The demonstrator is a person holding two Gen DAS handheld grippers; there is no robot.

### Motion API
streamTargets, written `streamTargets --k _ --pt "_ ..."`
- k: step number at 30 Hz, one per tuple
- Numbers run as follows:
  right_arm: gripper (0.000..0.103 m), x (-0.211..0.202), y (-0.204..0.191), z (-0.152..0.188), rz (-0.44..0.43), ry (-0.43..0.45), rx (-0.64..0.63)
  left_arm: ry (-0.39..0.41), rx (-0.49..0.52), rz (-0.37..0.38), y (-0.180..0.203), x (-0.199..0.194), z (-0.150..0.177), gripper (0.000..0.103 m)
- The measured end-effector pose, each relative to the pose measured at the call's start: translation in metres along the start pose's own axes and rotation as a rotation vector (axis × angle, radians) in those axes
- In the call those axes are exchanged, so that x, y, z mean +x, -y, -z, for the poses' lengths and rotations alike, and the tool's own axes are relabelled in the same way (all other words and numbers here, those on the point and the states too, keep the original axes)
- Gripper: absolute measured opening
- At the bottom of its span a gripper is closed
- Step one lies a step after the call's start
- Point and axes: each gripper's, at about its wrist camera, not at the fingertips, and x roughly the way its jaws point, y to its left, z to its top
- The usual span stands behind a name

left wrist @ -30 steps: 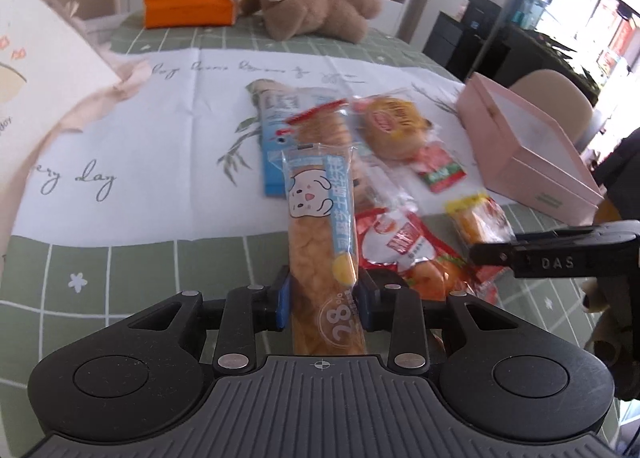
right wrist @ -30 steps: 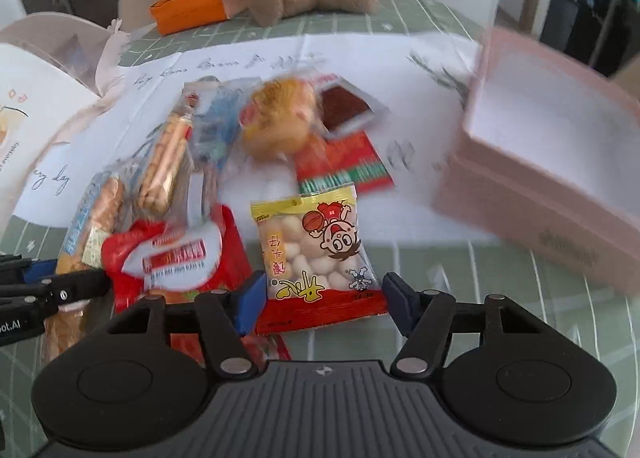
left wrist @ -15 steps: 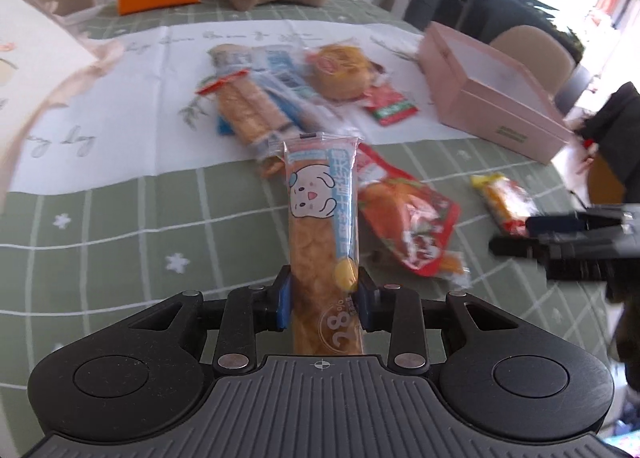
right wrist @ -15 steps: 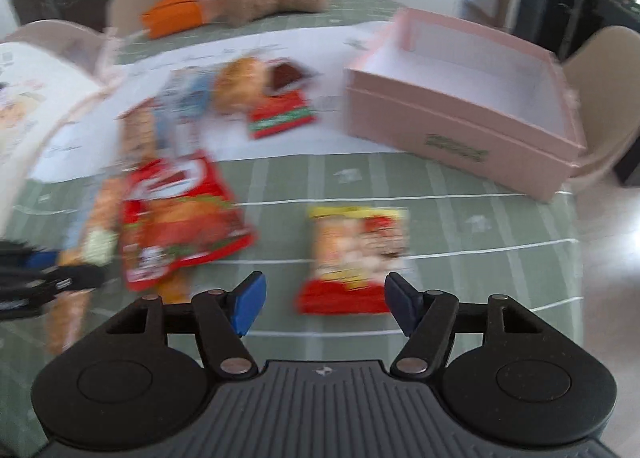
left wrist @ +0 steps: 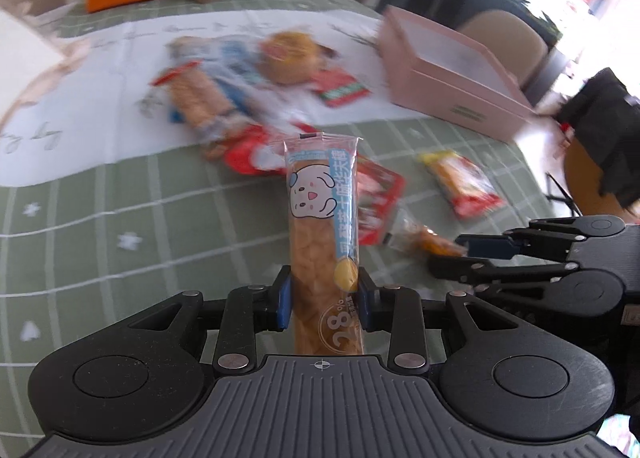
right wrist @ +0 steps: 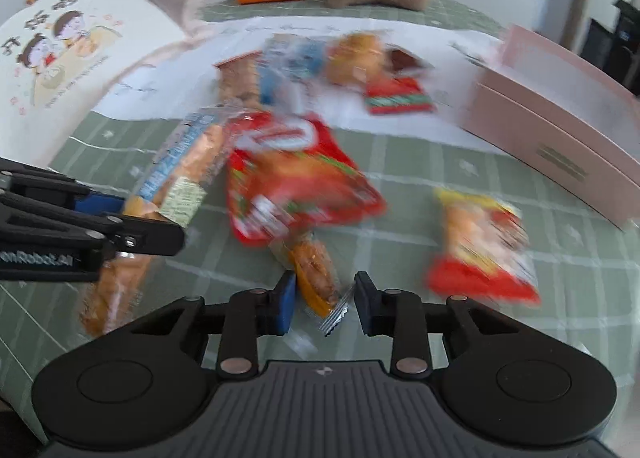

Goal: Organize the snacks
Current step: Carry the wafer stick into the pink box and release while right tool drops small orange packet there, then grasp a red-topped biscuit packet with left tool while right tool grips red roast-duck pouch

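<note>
2 grippers: left gripper (left wrist: 322,296) pinching biscuit tube (left wrist: 322,225), right gripper (right wrist: 325,302) spread around orange packet (right wrist: 316,272).

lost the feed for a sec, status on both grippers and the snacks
Left gripper shut on cracker tube. Right gripper open around small orange packet. Pink box unobstructed.

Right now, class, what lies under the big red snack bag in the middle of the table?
A small orange snack packet pokes out from under the big red snack bag, its near end between the open right gripper's fingers. Its far end is covered, and blur hides anything else beneath.
</note>
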Motion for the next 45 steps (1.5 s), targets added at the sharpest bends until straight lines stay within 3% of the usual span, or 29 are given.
streamTargets --k 6,10,14,17,19,21,22,23,24,27,31,34,36,40,45 --pt "0.029 -0.042 0.055 0.039 0.085 0.012 0.196 -0.018 0.097 0.097 0.039 0.007 -0.001 0.036" --pt "0.029 -0.077 0.083 0.044 0.129 0.09 0.286 0.048 0.137 0.195 0.059 -0.008 -0.025 0.036" --pt "0.029 -0.115 0.104 0.019 0.141 0.236 0.317 0.186 0.208 0.274 0.079 -0.039 -0.079 0.035" --pt "0.029 -0.141 0.118 -0.021 0.175 0.36 0.299 0.268 0.27 0.311 0.101 -0.051 -0.135 0.036" --pt "0.03 -0.149 0.13 -0.054 0.224 0.424 0.274 0.276 0.269 0.335 0.115 -0.041 -0.179 0.036" --pt "0.042 -0.145 0.147 -0.086 0.268 0.446 0.293 0.188 0.211 0.386 0.122 -0.01 -0.223 0.039" --pt "0.064 -0.138 0.157 -0.102 0.271 0.43 0.302 0.112 0.173 0.401 0.124 0.016 -0.242 0.04" --pt "0.081 -0.13 0.166 -0.112 0.285 0.409 0.318 0.074 0.129 0.386 0.121 0.036 -0.252 0.039" --pt "0.081 -0.121 0.173 -0.116 0.311 0.394 0.339 0.065 0.09 0.334 0.118 0.054 -0.255 0.038" --pt "0.081 -0.098 0.185 -0.099 0.364 0.313 0.404 0.097 0.138 0.256 0.107 0.069 -0.235 0.038" --pt "0.081 -0.066 0.182 -0.043 0.296 0.193 0.441 0.053 0.186 0.187 0.09 0.074 -0.183 0.038" --pt "0.081 -0.038 0.164 -0.015 0.292 0.11 0.401 0.049 0.152 0.135 0.071 0.072 -0.145 0.038" --pt "0.081 -0.027 0.148 -0.007 0.24 0.09 0.384 0.058 0.094 0.11 0.048 0.066 -0.123 0.038" --pt "0.081 -0.014 0.113 -0.015 0.123 0.097 0.325 0.079 -0.014 0.037 0.0 0.048 -0.093 0.038" --pt "0.083 0.01 0.046 -0.049 -0.004 0.092 0.13 0.081 -0.105 -0.076 -0.043 0.026 -0.07 0.038"
